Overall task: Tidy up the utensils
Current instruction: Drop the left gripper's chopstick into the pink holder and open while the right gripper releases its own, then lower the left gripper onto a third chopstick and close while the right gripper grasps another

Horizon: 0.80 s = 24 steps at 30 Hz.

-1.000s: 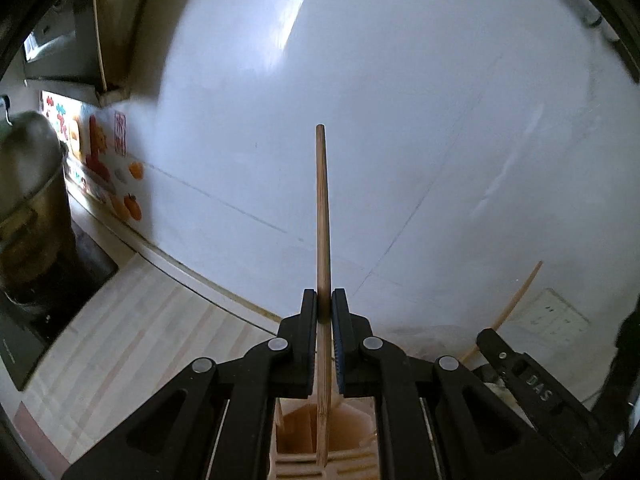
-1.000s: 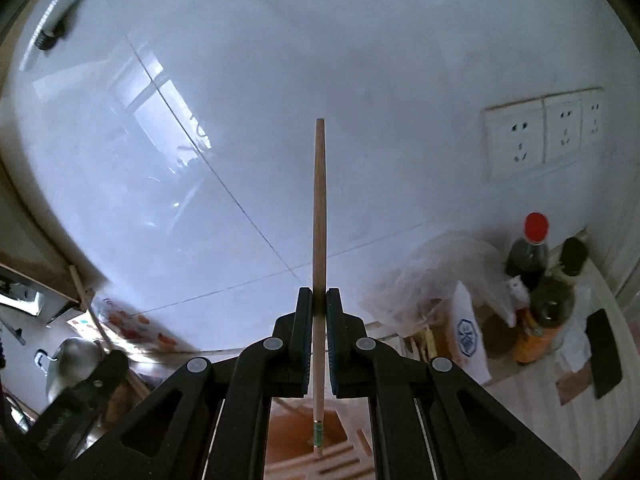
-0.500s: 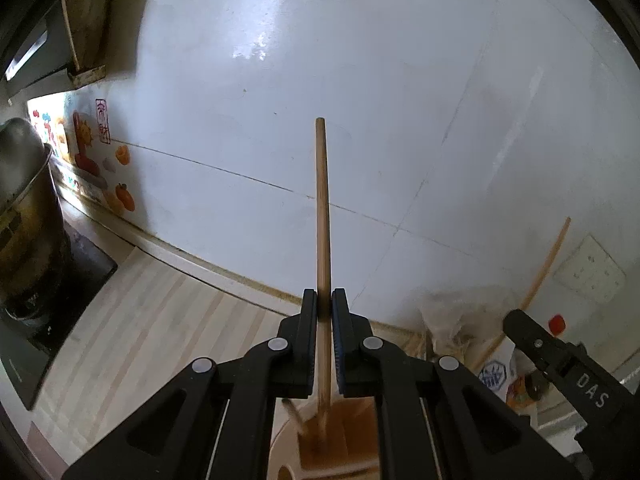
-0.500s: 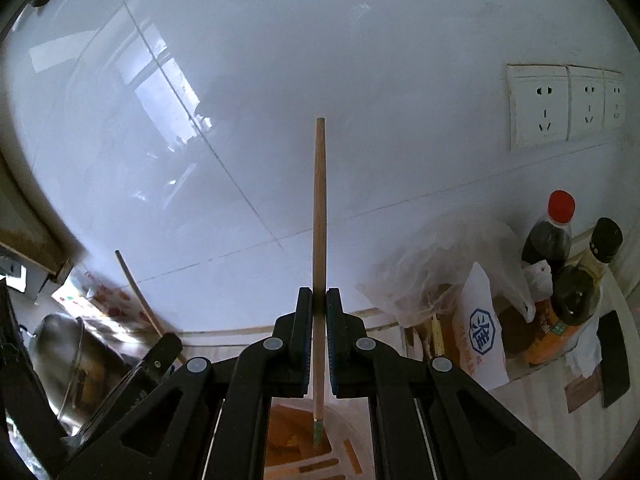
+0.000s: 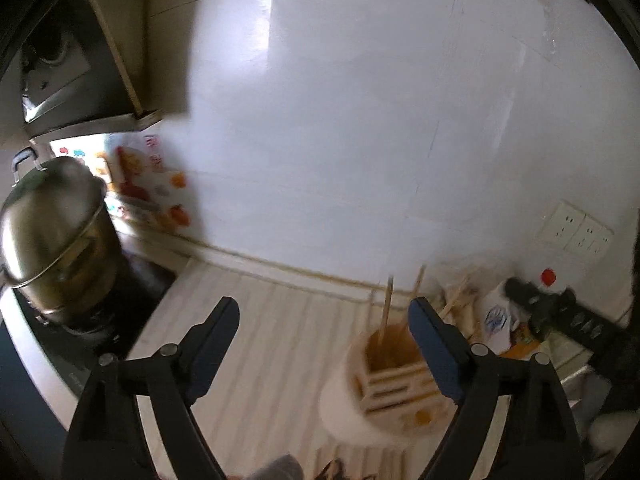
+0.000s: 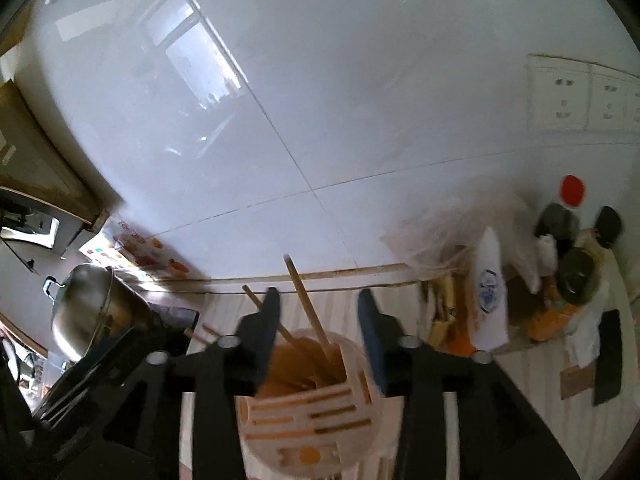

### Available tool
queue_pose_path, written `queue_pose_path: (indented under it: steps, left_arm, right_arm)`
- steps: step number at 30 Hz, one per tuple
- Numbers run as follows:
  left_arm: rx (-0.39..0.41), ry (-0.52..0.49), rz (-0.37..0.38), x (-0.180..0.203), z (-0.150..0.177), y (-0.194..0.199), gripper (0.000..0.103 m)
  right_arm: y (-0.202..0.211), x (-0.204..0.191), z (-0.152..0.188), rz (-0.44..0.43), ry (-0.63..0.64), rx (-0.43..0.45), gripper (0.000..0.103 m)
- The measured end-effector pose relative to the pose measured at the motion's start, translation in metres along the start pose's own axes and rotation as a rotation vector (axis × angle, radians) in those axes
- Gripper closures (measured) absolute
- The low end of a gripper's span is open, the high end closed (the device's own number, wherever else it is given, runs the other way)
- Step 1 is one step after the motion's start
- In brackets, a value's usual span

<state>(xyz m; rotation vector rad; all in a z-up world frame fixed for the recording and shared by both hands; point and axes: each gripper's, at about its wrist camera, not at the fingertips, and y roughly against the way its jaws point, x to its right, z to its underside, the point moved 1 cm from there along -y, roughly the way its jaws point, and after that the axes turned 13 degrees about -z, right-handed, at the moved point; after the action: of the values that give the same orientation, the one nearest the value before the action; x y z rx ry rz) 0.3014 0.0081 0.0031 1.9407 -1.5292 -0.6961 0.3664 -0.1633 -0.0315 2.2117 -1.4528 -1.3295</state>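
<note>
A cream and orange utensil holder [image 5: 380, 392] stands on the pale striped counter and holds several wooden chopsticks [image 5: 386, 312]. My left gripper [image 5: 322, 314] is to the left of the holder. Its jaws are opening wide with nothing between them. In the right wrist view the holder [image 6: 316, 412] lies just below my right gripper [image 6: 320, 312], whose jaws are opening. One chopstick [image 6: 306, 304] leans up out of the holder between the right fingers, free of both pads. Another chopstick [image 6: 256, 300] leans to the left. The right gripper [image 5: 560, 312] also shows blurred at the right of the left wrist view.
A lidded steel pot [image 5: 52, 236] sits on a dark hob at the left. A plastic bag [image 6: 436, 240], a white packet [image 6: 490, 292] and dark bottles [image 6: 576, 276] crowd the right end of the counter. Wall sockets [image 6: 560, 92] sit above them on the white tiled wall.
Each gripper was shut on an upright chopstick. Both jaws have opened and the chopsticks now stand in the holder. The left gripper has swung left, away from the holder.
</note>
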Motion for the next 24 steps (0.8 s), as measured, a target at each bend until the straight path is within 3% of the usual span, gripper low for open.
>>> queue_pose_path:
  steps: [2, 6, 8, 10, 15, 21, 22, 24]
  left_arm:
    - [-0.034, -0.012, -0.028, -0.011, 0.013, 0.001, 0.000]
    - [-0.059, -0.048, -0.077, -0.025, 0.040, -0.004, 0.000]
    - [-0.089, -0.067, -0.100, -0.030, 0.056, -0.014, 0.000]
    - [-0.126, -0.079, -0.108, -0.031, 0.072, -0.025, 0.000]
    - [-0.250, -0.141, -0.123, -0.026, 0.126, -0.059, 0.000]
    - [-0.470, -0.236, -0.096, -0.006, 0.199, -0.107, 0.002]
    - [-0.518, -0.252, -0.073, -0.001, 0.213, -0.115, 0.002]
    - [-0.578, -0.280, -0.058, 0.005, 0.232, -0.126, 0.015]
  right_arm:
    - [0.015, 0.000, 0.006, 0.017, -0.006, 0.006, 0.050]
    - [0.039, 0.003, 0.027, 0.036, -0.037, 0.019, 0.036]
    - [0.049, 0.005, 0.040, 0.037, -0.042, 0.035, 0.024]
    - [0.055, 0.008, 0.055, 0.056, -0.039, 0.044, 0.020]
    - [0.054, 0.023, 0.097, 0.113, -0.054, -0.004, 0.020]
    - [0.025, 0.061, 0.152, 0.171, -0.143, -0.181, 0.021]
    - [0.018, 0.068, 0.164, 0.180, -0.158, -0.218, 0.028]
    - [0.004, 0.083, 0.186, 0.194, -0.188, -0.293, 0.041]
